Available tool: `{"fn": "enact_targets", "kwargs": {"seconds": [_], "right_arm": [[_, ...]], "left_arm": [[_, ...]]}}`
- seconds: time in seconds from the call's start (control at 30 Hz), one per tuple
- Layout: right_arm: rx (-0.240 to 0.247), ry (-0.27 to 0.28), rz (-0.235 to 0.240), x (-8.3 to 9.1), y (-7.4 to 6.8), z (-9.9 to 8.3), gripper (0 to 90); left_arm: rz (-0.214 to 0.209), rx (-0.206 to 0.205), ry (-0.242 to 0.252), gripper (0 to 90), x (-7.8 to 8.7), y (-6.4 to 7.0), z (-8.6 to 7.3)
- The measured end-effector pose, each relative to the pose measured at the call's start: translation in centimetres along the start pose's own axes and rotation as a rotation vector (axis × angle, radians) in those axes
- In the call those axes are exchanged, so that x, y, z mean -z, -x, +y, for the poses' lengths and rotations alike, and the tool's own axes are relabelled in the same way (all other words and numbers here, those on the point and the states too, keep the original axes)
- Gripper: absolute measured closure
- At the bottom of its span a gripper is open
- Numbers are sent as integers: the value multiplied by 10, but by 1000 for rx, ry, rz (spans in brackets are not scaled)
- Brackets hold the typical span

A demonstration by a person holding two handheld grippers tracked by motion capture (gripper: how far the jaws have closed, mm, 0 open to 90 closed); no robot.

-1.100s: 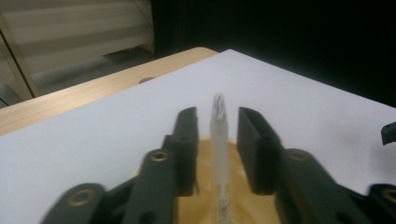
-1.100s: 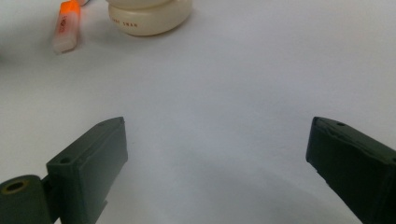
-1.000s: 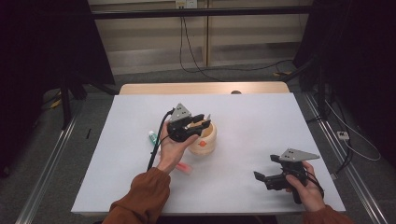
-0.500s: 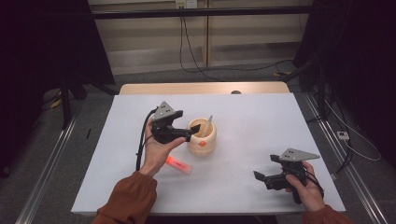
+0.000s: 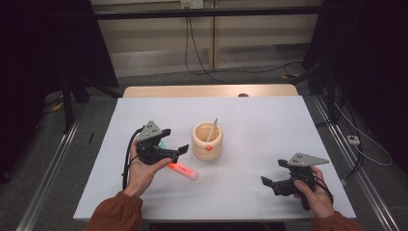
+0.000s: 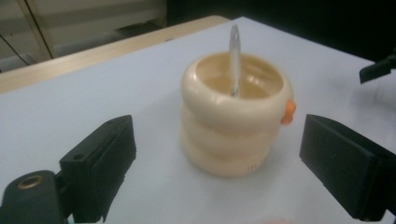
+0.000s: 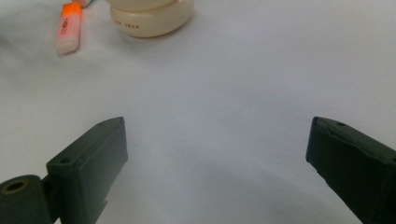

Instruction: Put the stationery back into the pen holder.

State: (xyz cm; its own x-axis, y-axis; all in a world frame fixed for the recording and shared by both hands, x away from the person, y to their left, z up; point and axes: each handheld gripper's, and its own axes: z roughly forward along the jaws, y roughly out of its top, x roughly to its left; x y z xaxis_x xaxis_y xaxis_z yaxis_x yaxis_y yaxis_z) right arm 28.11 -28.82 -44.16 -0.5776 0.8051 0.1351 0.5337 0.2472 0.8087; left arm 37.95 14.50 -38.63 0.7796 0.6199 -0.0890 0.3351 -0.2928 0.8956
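A cream ribbed cup with an orange spot stands mid-table, and a slim silver pen leans inside it. My left gripper hovers just left of the cup, open and empty. In the left gripper view the cup and pen sit straight ahead between the spread jaws of the left gripper. An orange highlighter lies on the table by the left hand. My right gripper rests open near the front right, holding nothing. The right gripper faces the cup's base and the highlighter.
A green item peeks out behind the left gripper. The white table has a wooden strip at its far edge. Cables and metal rails run along the floor on both sides. The other gripper's jaw tip shows at the right edge.
My left gripper has pulled back from above the cup to its left and nearer the person, open. The pen stays in the cup. The right gripper has not moved.
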Motion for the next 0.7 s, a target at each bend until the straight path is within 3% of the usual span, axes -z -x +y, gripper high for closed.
{"fn": "enact_targets", "kwargs": {"seconds": [0.13,0.17,0.27,0.33,0.43,0.57,0.6,0.63,0.7], "right_arm": [[2,-3,1,0,0,0,53],[-2,-4,1,-1,0,-1,53],[3,-2,7,0,-2,-1,53],[8,0,12,0,-2,-1,53],[9,0,13,0,-2,-1,52],[9,0,12,0,-2,-1,52],[9,0,12,0,-2,-1,52],[8,-1,11,0,-2,-1,52],[7,-2,11,0,-2,-1,52]], "left_arm": [[8,14,-10,185,8,3,-16],[2,16,-15,260,9,5,-19],[-24,33,-54,311,8,8,-31],[7,6,-85,345,8,8,-35],[13,14,-94,385,6,4,-37],[-6,14,-112,582,2,2,-39],[-13,14,-120,582,1,1,-40],[-20,-1,-129,757,0,1,-40],[-8,4,-146,795,-3,0,-41]]}}
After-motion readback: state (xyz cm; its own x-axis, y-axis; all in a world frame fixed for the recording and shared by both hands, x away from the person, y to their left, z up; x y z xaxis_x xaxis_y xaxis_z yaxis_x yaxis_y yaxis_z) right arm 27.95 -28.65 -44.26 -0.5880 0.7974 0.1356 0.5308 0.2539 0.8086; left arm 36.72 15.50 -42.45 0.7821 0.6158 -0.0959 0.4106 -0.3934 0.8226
